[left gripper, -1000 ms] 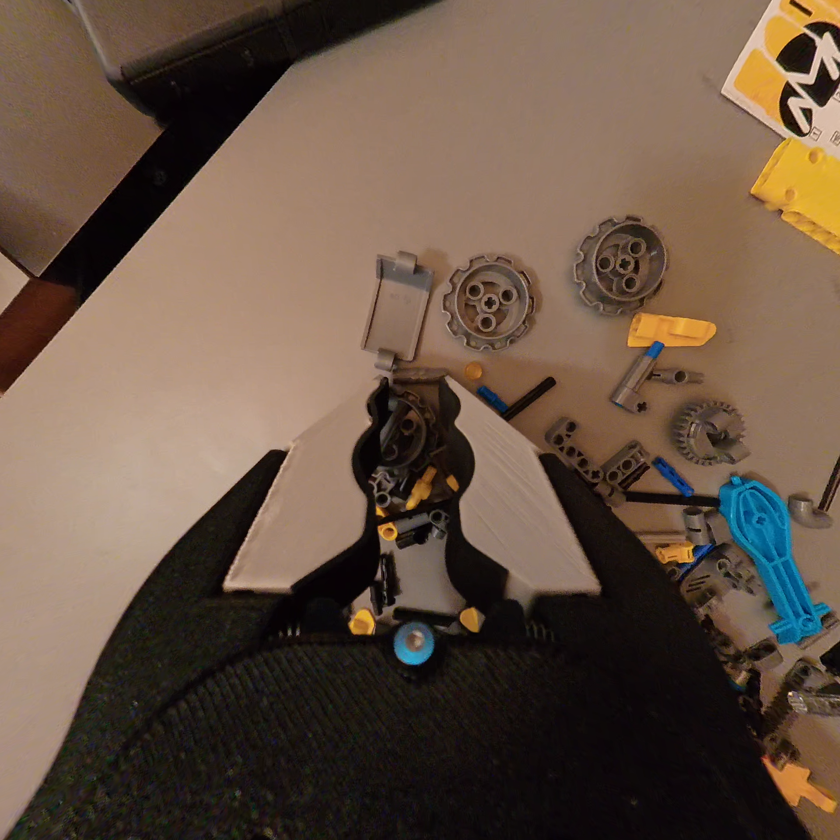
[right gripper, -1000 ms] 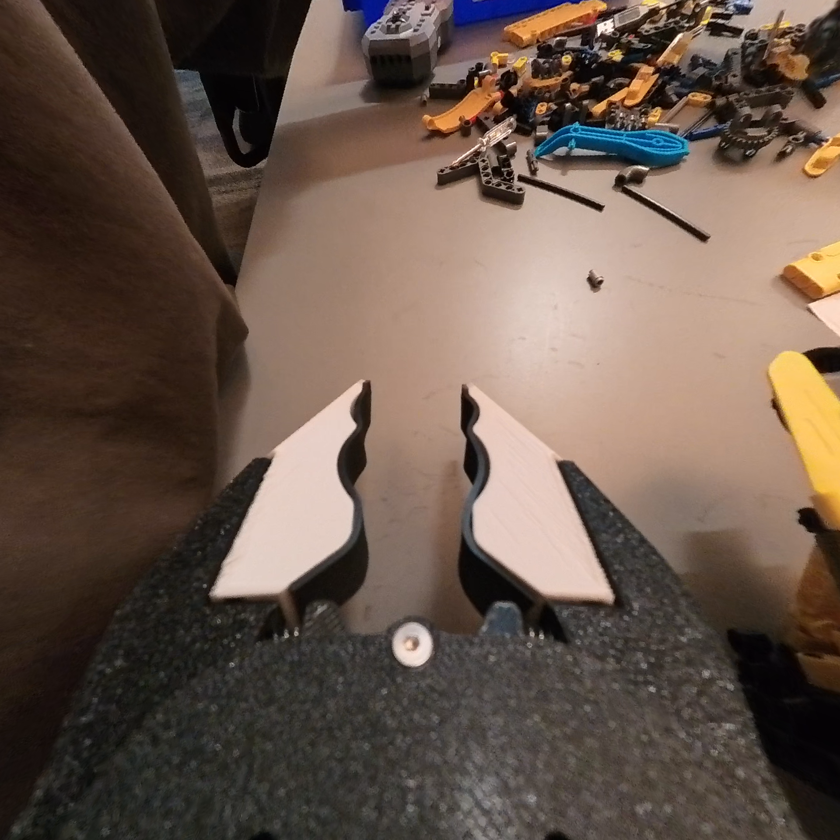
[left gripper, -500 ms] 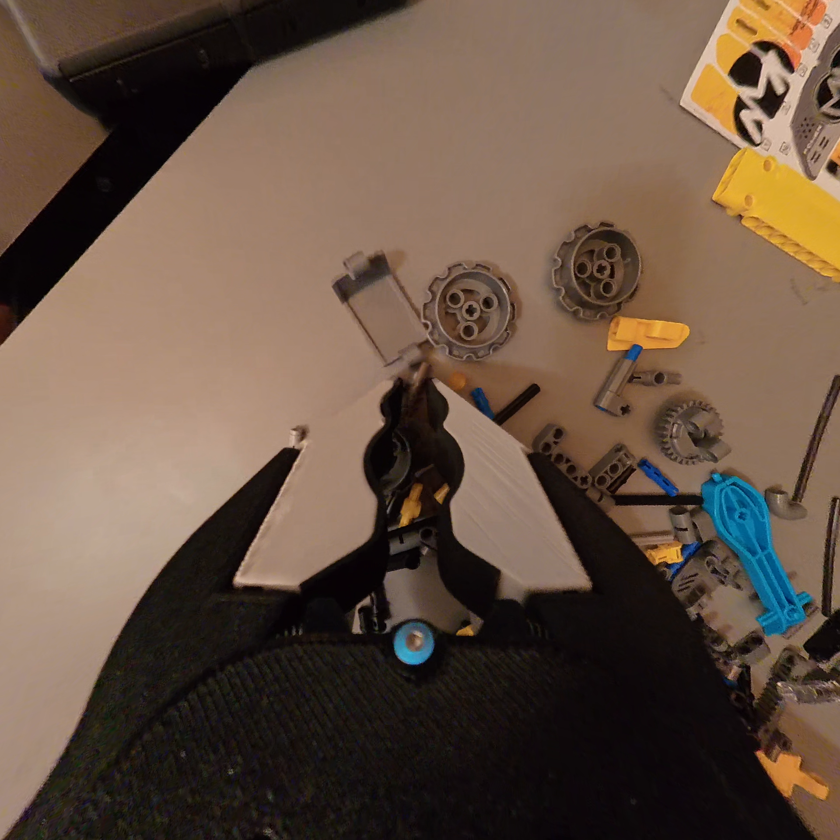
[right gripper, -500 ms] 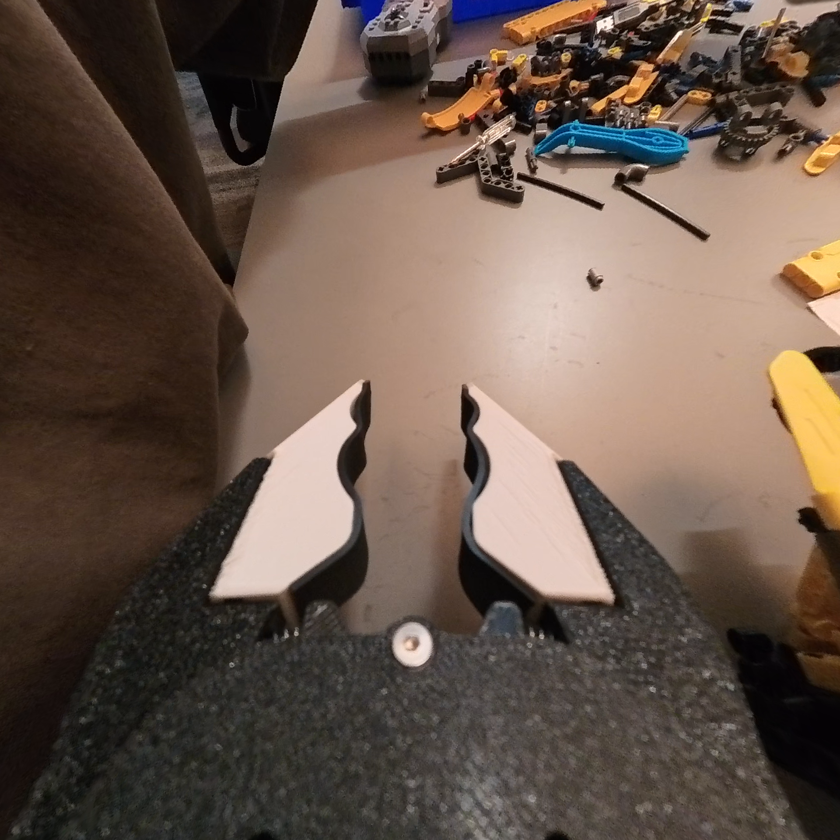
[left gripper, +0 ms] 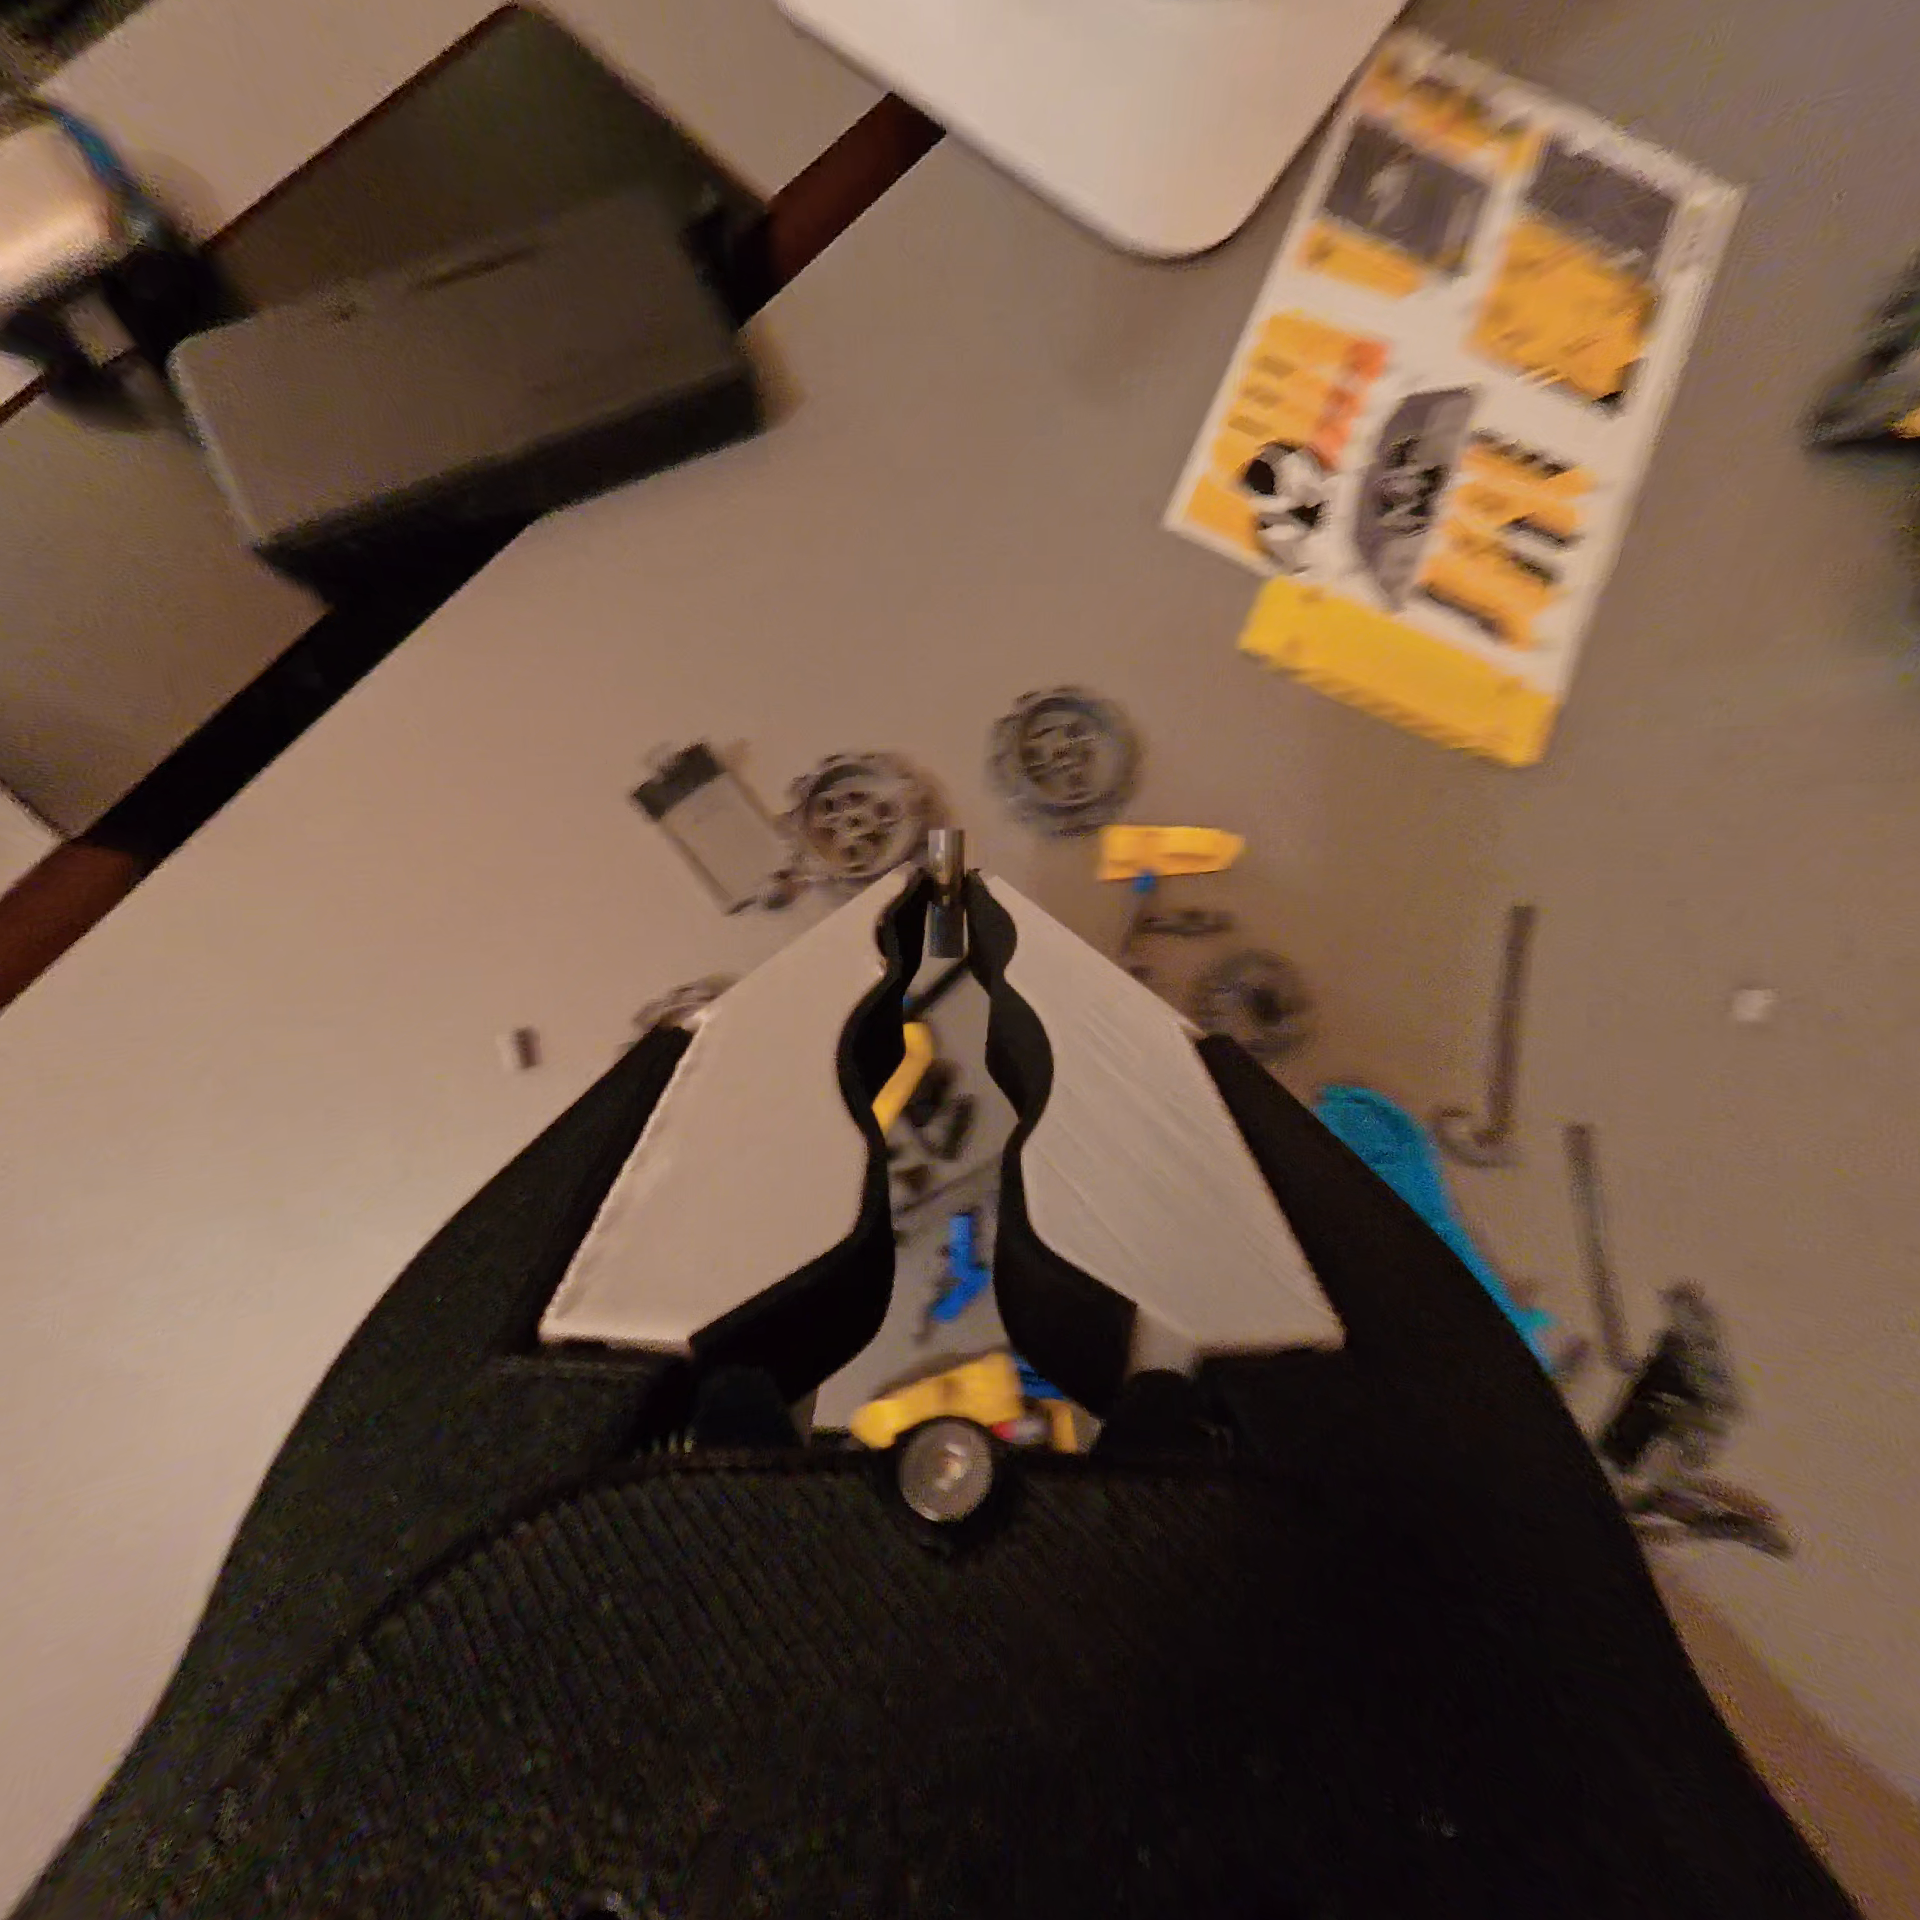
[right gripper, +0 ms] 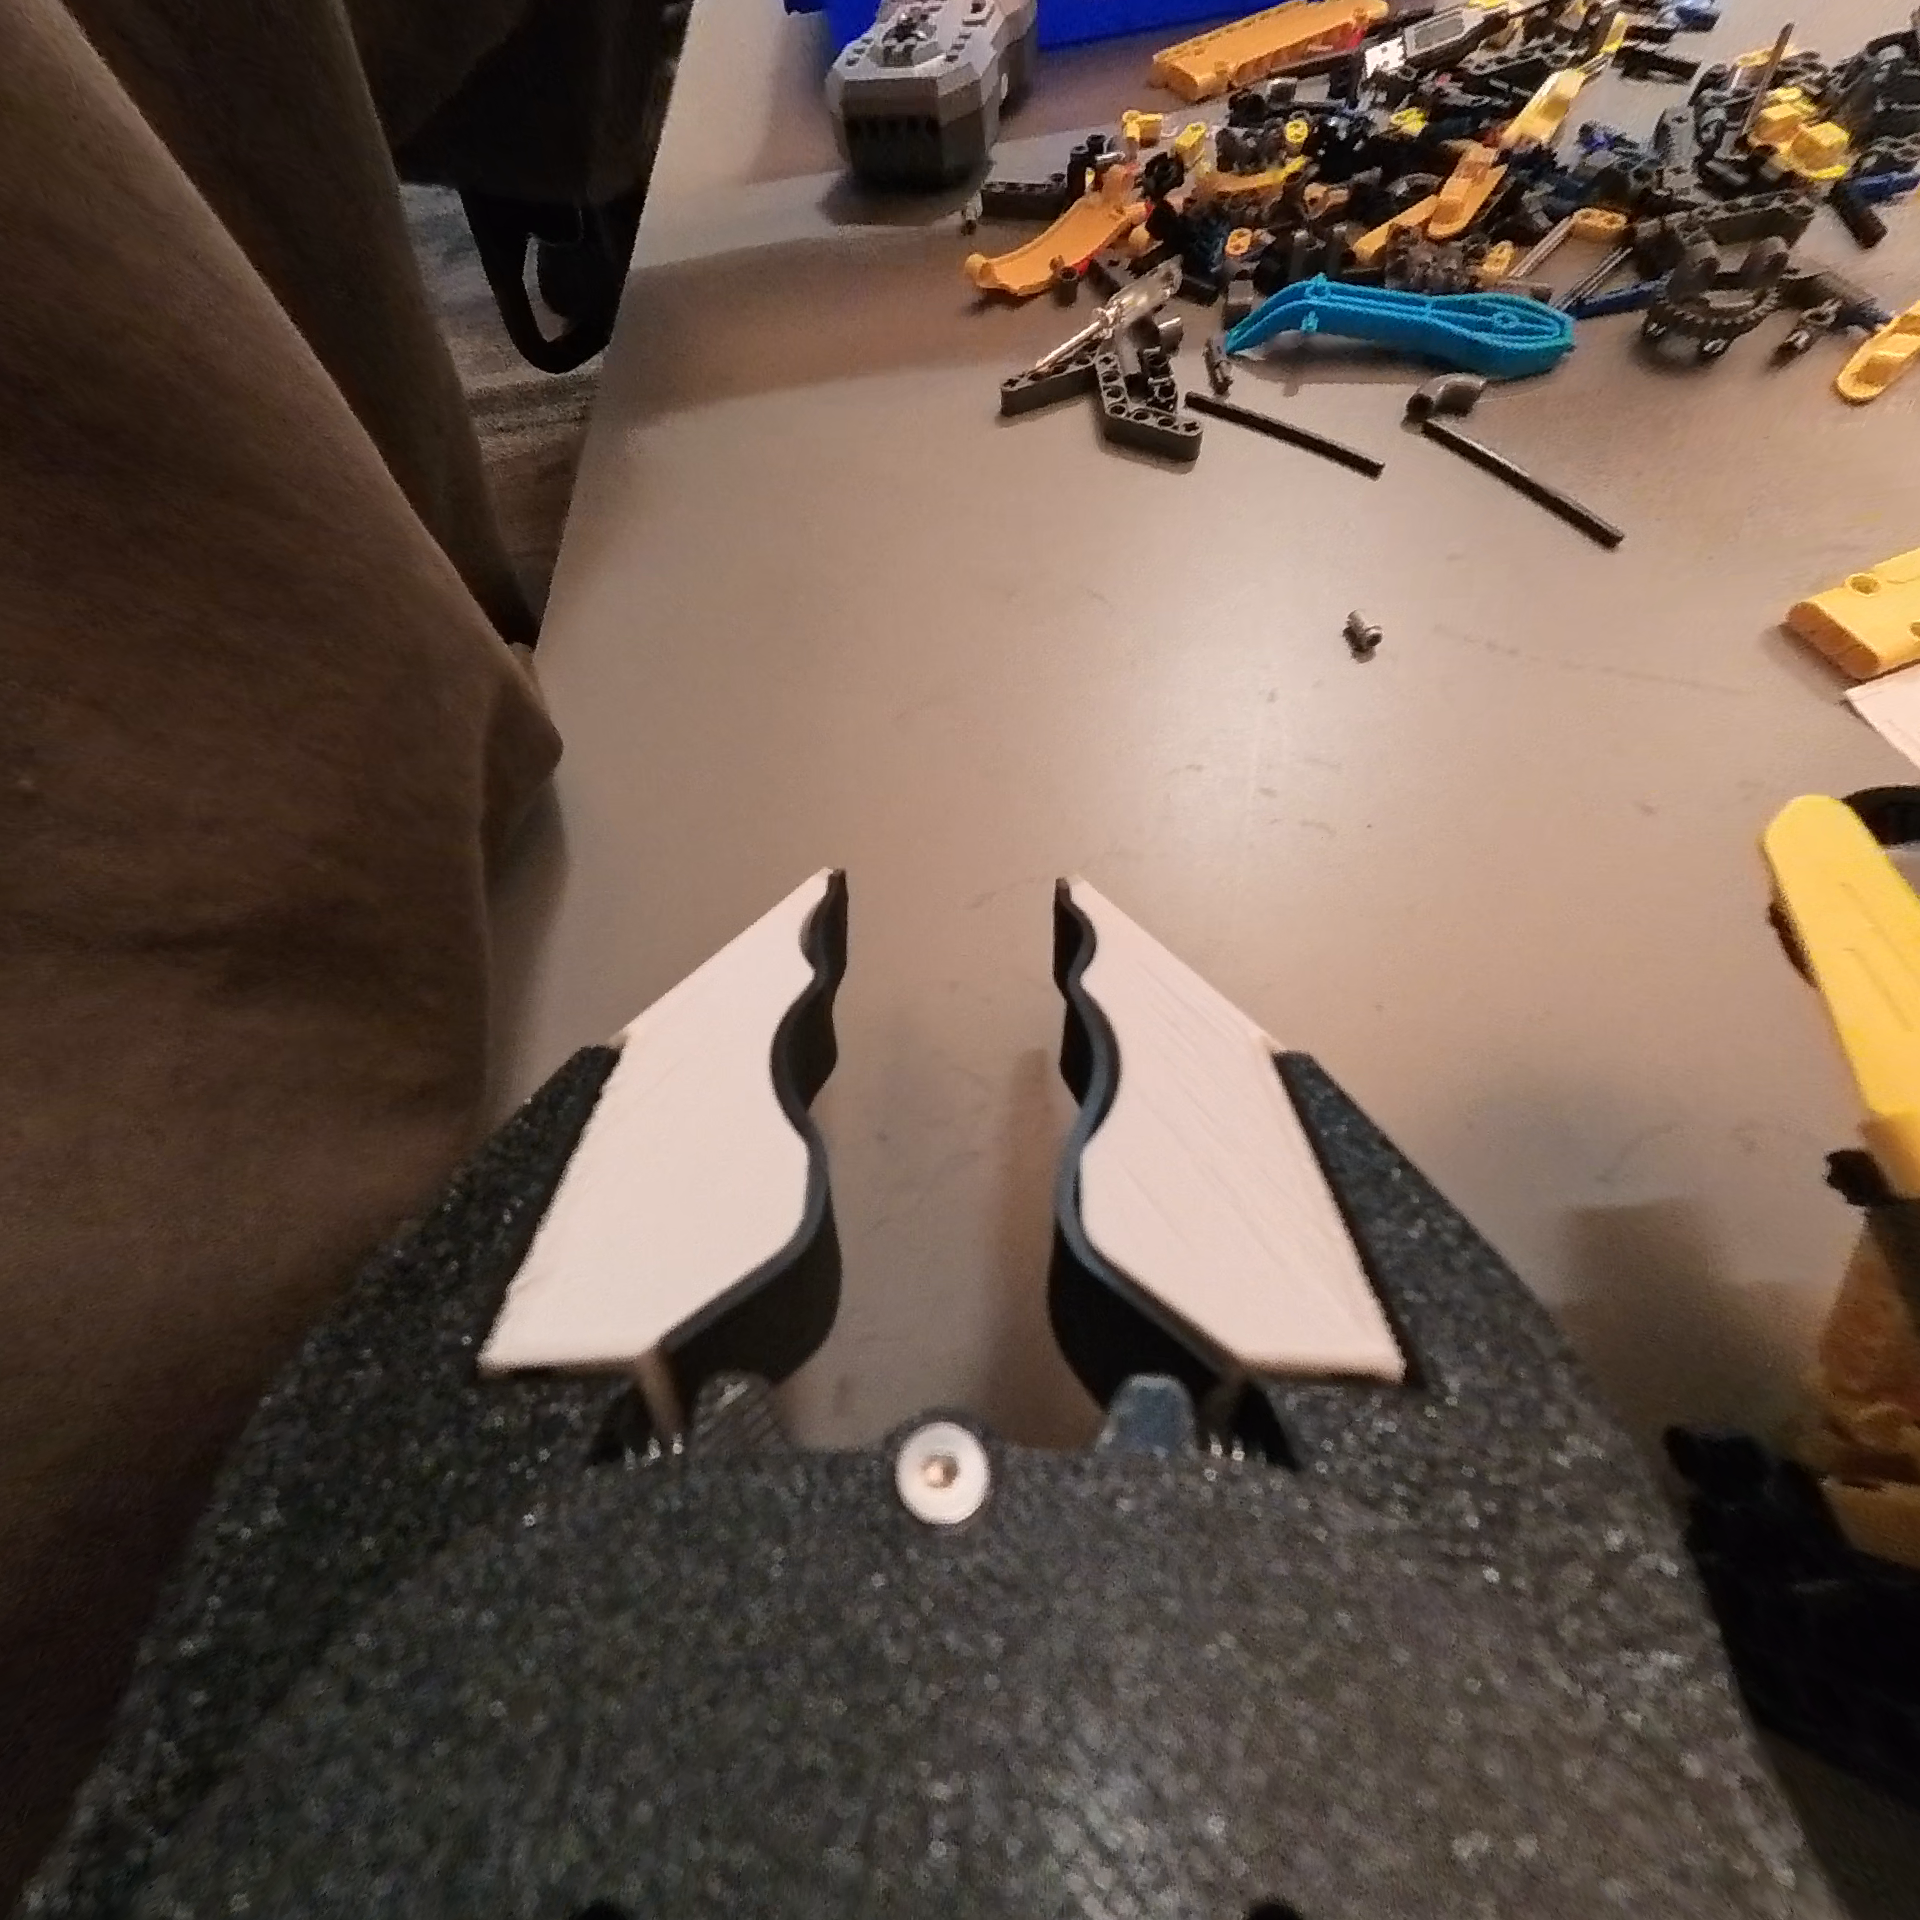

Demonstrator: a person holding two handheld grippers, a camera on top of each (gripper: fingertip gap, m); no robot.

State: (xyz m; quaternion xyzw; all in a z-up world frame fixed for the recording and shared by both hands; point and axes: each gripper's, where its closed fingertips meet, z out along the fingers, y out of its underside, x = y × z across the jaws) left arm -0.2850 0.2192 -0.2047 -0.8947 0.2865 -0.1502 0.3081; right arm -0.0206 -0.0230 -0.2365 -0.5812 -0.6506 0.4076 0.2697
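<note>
We held the left gripper (left gripper: 943, 902) well above the grey counter (left gripper: 852, 499), its jaws pinched together on a small grey plastic connector pin (left gripper: 943, 883). The pin stood at the very tips, its long axis running forward along the fingers, one end jutting just past them. Directly beyond lay two blurred grey toothed wheels (left gripper: 854, 821) and a flat grey hinged panel (left gripper: 704, 821). The right gripper (right gripper: 951, 909) rested low over bare counter, jaws apart and empty; nearest it lay a tiny dark grey bush (right gripper: 1363, 630), ahead and to its right, well apart from both grippers.
</note>
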